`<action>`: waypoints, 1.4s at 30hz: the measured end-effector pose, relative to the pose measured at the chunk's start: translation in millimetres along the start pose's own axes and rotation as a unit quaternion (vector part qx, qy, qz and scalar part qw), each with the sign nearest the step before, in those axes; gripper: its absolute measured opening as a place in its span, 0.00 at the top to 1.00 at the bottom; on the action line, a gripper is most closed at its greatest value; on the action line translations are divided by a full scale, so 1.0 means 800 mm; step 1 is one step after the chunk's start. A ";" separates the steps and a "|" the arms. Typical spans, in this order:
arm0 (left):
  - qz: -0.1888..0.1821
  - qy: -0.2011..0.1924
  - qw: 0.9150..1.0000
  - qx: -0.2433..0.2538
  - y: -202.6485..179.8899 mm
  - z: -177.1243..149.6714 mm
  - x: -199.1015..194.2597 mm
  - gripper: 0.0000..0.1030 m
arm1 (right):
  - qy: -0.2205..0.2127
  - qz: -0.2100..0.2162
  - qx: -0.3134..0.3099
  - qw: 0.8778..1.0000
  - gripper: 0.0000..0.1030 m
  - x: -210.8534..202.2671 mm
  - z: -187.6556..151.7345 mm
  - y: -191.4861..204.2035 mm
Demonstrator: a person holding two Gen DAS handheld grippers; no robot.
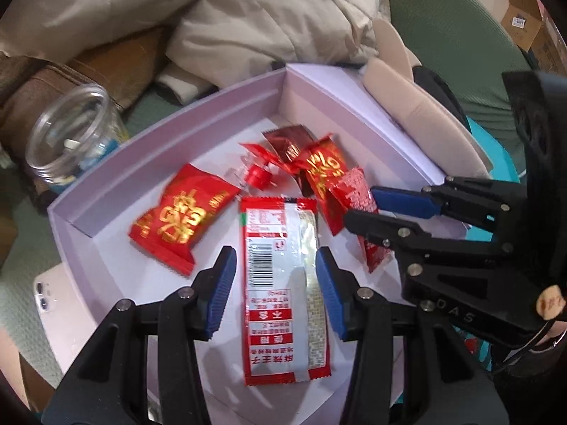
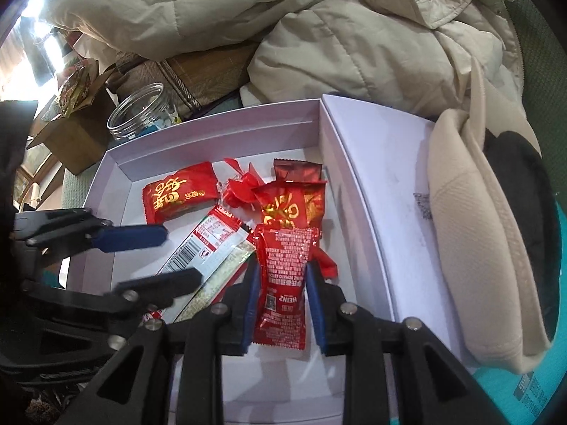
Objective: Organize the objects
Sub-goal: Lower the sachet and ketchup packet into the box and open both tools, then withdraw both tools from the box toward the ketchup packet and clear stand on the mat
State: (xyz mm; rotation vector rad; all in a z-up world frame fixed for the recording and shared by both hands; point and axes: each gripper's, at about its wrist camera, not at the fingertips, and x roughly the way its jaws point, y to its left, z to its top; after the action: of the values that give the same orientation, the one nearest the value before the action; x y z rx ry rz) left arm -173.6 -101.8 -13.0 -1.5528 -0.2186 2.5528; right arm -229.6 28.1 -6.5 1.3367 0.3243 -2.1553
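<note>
A white shallow box (image 1: 106,184) (image 2: 219,120) holds several red snack packets. My left gripper (image 1: 275,258) is open, its blue pads either side of a long red-and-silver packet (image 1: 280,283) (image 2: 209,248) lying flat. My right gripper (image 2: 281,272) (image 1: 358,205) stands open around a red Heinz ketchup sachet (image 2: 283,283) (image 1: 354,194), pads close beside it. A red-and-gold candy pack (image 1: 180,219) (image 2: 180,194), a second one (image 1: 322,170) (image 2: 290,205), a dark red sachet (image 1: 288,141) (image 2: 297,171) and a small red twist candy (image 1: 258,175) (image 2: 241,187) lie behind.
A clear plastic jar (image 1: 71,134) (image 2: 140,113) stands left of the box. A white phone (image 1: 53,294) lies at the left. The box lid (image 2: 389,184), a cream bag (image 2: 471,230) and beige quilted jackets (image 2: 319,28) crowd the right and back.
</note>
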 end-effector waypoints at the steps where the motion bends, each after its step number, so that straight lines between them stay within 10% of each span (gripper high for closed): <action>1: 0.005 -0.002 1.000 0.000 0.001 -0.001 -0.003 0.56 | 0.002 0.004 0.002 1.000 0.74 0.000 0.000 0.000; 42: 0.058 -0.119 0.990 -0.042 -0.078 -0.085 -0.170 0.48 | -0.108 -0.002 -0.053 0.993 0.51 -0.192 -0.083 0.040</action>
State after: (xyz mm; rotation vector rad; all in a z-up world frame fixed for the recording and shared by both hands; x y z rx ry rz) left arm -48.6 -64.2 86.4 -1.3204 -0.2739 2.8535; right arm -110.8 87.3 100.2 1.0354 0.3497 -2.2281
